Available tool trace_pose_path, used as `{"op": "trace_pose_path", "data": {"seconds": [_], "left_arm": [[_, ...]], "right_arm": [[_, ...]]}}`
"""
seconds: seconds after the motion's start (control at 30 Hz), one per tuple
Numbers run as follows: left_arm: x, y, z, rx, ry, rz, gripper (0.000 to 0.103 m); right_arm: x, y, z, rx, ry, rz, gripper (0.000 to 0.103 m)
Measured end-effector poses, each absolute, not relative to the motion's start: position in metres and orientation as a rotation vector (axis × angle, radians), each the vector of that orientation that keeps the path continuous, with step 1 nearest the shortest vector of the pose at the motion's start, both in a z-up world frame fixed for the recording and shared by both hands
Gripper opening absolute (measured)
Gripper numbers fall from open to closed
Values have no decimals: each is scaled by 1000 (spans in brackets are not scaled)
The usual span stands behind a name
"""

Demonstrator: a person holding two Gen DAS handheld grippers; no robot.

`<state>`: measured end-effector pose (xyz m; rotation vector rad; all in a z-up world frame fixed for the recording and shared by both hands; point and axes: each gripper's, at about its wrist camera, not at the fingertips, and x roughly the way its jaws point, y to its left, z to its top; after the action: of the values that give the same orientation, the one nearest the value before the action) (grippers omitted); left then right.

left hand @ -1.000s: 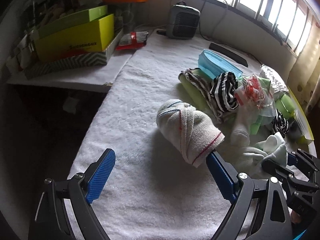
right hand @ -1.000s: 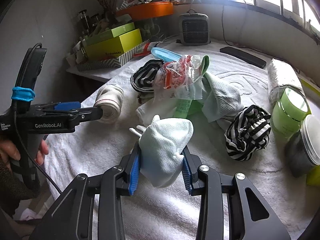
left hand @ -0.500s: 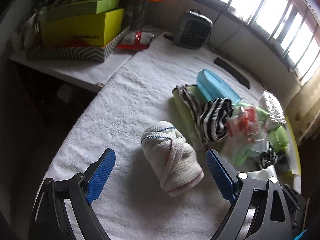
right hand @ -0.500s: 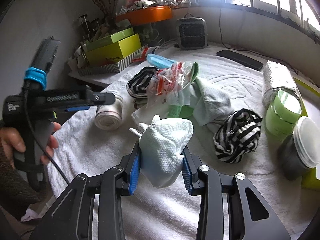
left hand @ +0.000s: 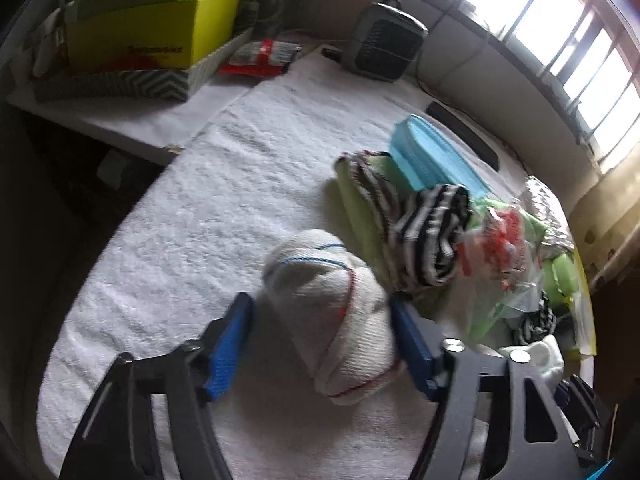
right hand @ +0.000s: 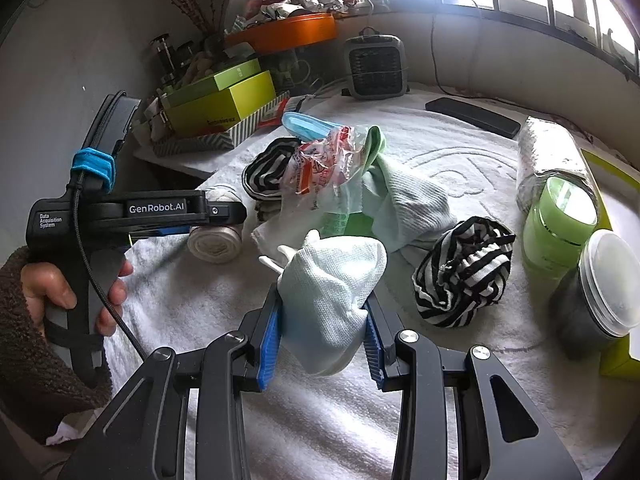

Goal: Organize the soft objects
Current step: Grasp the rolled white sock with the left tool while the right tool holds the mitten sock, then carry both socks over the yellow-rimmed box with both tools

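Observation:
A rolled white cloth with red and blue stripes [left hand: 336, 312] lies on the white towel [left hand: 224, 216]. My left gripper [left hand: 320, 344] is open around it, one blue pad on each side, the right pad touching it. It also shows in the right wrist view [right hand: 216, 240], under the left gripper body [right hand: 132, 212]. My right gripper [right hand: 322, 334] is shut on a pale mint sock bundle [right hand: 332, 288], held above the towel. A pile of striped cloth [left hand: 424, 232], green cloths and a crinkled plastic bag [right hand: 324, 164] lies just beyond.
A black-and-white striped bundle [right hand: 464, 272], a green jar [right hand: 560, 224], a grey lidded jar [right hand: 600, 292] and a foil roll [right hand: 548, 152] sit at right. A blue lid [left hand: 432, 156], a heater [right hand: 376, 66], a black remote [right hand: 472, 116] and yellow-green boxes [left hand: 152, 32] stand behind.
My left gripper has moved forward over the rolled white cloth and its jaws have narrowed around it. My right gripper holds the mint sock as before.

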<state>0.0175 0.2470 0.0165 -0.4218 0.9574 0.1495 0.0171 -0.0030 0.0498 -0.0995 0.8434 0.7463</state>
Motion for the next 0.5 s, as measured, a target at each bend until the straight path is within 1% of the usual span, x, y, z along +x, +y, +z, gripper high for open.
{"op": "trace_pose_path", "data": {"seconds": [0.13, 0.5], "left_arm": [[21, 237, 19, -408, 955, 115, 55], [10, 233, 31, -364, 939, 104, 54]], "right_arm": [[17, -5, 49, -96, 847, 742, 37], [19, -10, 54, -79, 836, 734, 37]]}}
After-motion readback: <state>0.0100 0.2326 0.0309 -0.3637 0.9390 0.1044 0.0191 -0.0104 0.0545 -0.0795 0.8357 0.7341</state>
